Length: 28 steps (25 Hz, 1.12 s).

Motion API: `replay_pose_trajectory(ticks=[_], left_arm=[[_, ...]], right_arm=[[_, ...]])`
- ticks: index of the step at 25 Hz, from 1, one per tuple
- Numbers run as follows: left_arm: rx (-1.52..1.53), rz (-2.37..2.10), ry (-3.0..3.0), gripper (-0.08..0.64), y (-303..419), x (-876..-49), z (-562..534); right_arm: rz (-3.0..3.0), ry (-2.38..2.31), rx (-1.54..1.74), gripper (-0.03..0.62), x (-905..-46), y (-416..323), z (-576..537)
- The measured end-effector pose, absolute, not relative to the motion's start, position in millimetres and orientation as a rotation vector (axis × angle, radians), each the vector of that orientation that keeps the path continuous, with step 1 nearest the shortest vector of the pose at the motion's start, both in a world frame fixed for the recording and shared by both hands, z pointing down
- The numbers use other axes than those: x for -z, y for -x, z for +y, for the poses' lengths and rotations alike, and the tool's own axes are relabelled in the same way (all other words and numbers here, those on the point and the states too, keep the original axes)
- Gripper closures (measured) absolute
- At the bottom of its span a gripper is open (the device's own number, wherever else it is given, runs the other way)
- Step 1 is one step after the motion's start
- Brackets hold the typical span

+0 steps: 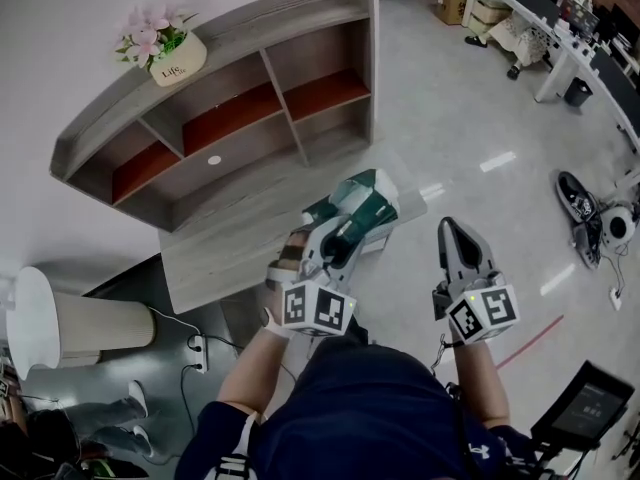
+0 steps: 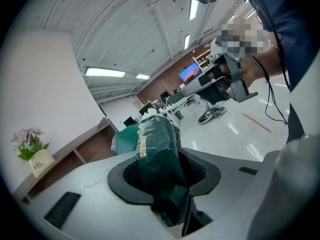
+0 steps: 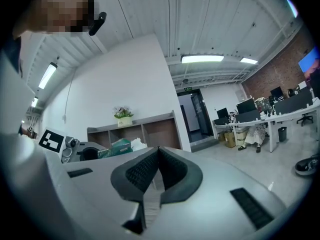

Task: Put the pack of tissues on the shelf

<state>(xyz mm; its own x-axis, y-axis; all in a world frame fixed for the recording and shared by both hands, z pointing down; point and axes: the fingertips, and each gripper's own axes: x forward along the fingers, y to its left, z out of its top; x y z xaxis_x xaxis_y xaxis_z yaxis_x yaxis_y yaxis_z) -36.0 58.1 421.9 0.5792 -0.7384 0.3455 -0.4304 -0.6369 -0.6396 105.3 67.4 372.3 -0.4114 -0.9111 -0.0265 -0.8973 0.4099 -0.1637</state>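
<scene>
A green and white pack of tissues point(image 1: 362, 208) hangs in my left gripper point(image 1: 338, 243), held over the floor just in front of the shelf point(image 1: 240, 108). In the left gripper view the jaws are shut on the pack's crumpled green plastic wrap point(image 2: 159, 156). The shelf is a low wooden unit with open compartments against the white wall, also seen in the right gripper view point(image 3: 145, 131). My right gripper point(image 1: 458, 236) is shut with nothing between its jaws, held to the right of the pack at about the same height. It shows from the left gripper view too point(image 2: 207, 84).
A small pot of pink flowers point(image 1: 165, 53) stands on the shelf top at the left. A white lamp shade point(image 1: 55, 323) and a power strip point(image 1: 197, 353) lie near left. Desks with chairs point(image 1: 560, 28) stand far right, and shoes point(image 1: 578, 208) lie on the floor.
</scene>
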Motion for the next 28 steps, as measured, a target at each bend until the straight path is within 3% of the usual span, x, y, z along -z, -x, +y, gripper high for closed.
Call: replay_pose_trajectory(ticks=[13, 28], left_arm=[[0.829, 0.86, 2.343, 0.405, 86.8, -435.5, 4.6], [0.842, 0.859, 2.353, 0.405, 81.3, -441.1, -37.4]], right_arm=[[2.508, 1.679, 0.224, 0.589, -376.1, -62.3, 9.6], [2.561, 1.65, 0.273, 0.589, -390.4, -53.3, -35.9]])
